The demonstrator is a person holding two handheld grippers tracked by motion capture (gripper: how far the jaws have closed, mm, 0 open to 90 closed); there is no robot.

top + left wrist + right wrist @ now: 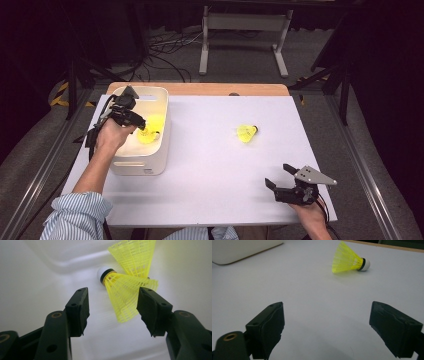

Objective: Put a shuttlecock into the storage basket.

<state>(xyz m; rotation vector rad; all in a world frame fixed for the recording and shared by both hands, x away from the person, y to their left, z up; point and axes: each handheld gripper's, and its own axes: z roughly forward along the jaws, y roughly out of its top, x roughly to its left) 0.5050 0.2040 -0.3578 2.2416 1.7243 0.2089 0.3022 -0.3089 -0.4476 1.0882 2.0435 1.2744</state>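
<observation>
White bin [161, 107]: holds two yellow shuttlecocks | left gripper [113, 307]: jaws parted, gripping nothing | nearer shuttlecock [125, 296]: just ahead, between the jaw tips, on its side, cork up-left, skirt toward jaws | right gripper [327, 325]: wide open, empty.

Dark room; grey floor [310, 75], cables [165, 50], white stand [245, 22] behind table.

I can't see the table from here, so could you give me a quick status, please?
Both grippers open: left gripper over white bin, right gripper empty. Two shuttlecocks in bin, one shuttlecock on table. Nothing in the way.
</observation>
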